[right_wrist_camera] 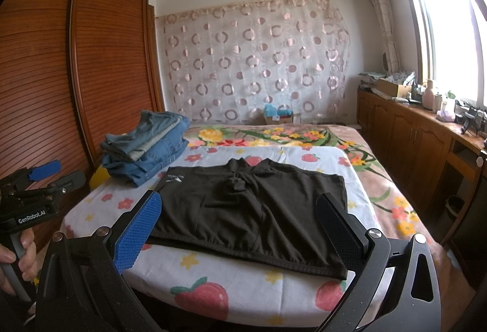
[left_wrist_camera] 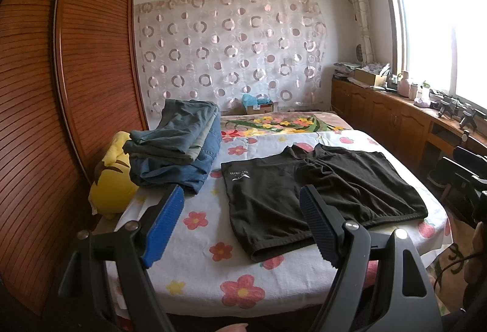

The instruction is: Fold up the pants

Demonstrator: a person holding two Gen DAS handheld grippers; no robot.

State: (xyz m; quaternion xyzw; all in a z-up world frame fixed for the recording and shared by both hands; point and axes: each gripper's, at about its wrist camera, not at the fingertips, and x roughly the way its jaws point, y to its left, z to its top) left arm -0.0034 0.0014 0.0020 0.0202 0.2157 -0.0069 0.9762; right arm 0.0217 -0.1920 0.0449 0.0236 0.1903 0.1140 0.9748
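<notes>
A: While both tools hang above the near edge of the bed [left_wrist_camera: 188, 277], where do matters stand?

B: Left tool [left_wrist_camera: 243, 228] has its jaws spread wide, nothing between them. Right tool [right_wrist_camera: 240, 231] likewise, gaping and empty. The pants [right_wrist_camera: 252, 210] lie flat on the flowered sheet, waistband along the near edge, legs pointing far. Neither tool touches them.

A: Risks?

B: My judgement: the cloth looks thin and limp, so a shallow pinch could take one layer only and the fold would skew. A bunched patch sits at the crotch; folding over it may lock in a ridge. The jeans pile [left_wrist_camera: 179, 146] lies just left of the pants, so a leftward fold could catch it.

A: Any writing?

B: "GenRobot.AI" on the left tool's body, seen from the right wrist. A small white logo [right_wrist_camera: 174, 177] at the pants' far left corner; its lettering is unreadable.
</notes>
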